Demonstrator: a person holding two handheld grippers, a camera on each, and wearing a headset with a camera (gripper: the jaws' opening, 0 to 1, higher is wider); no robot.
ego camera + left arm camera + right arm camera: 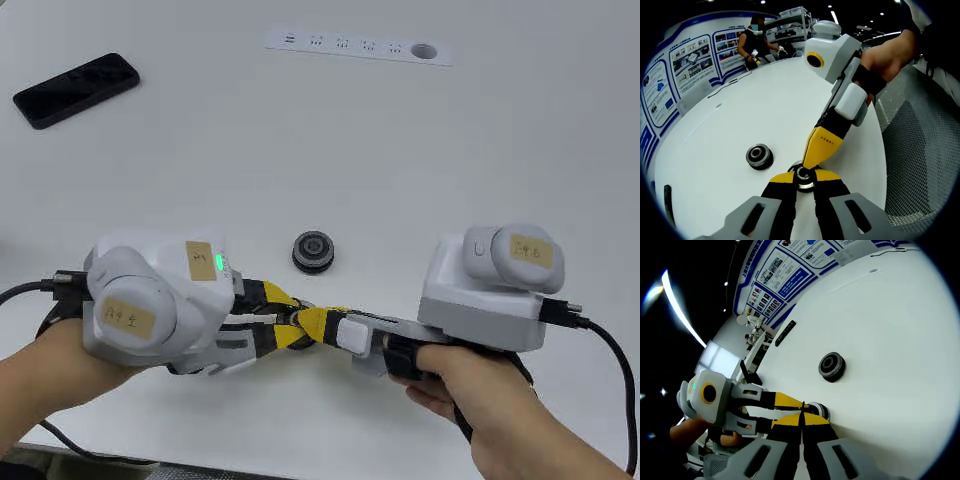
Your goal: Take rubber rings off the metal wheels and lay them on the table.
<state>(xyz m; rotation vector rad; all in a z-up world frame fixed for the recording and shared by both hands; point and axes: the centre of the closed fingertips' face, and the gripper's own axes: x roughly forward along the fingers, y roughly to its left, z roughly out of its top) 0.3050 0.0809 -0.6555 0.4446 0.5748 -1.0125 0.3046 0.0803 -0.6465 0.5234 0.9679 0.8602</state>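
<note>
While L gripper (804, 177) fingers clamp wheel (819, 411), R gripper (802, 415) fingers pressed together, tips touching it.

smooth matt table (400, 150), glossy phone (76, 90), metal wheel (803, 174)

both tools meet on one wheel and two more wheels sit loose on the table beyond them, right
Not two: the head view shows one loose wheel on the table beyond them. The left tool and right tool do meet on the gripped wheel.
</note>
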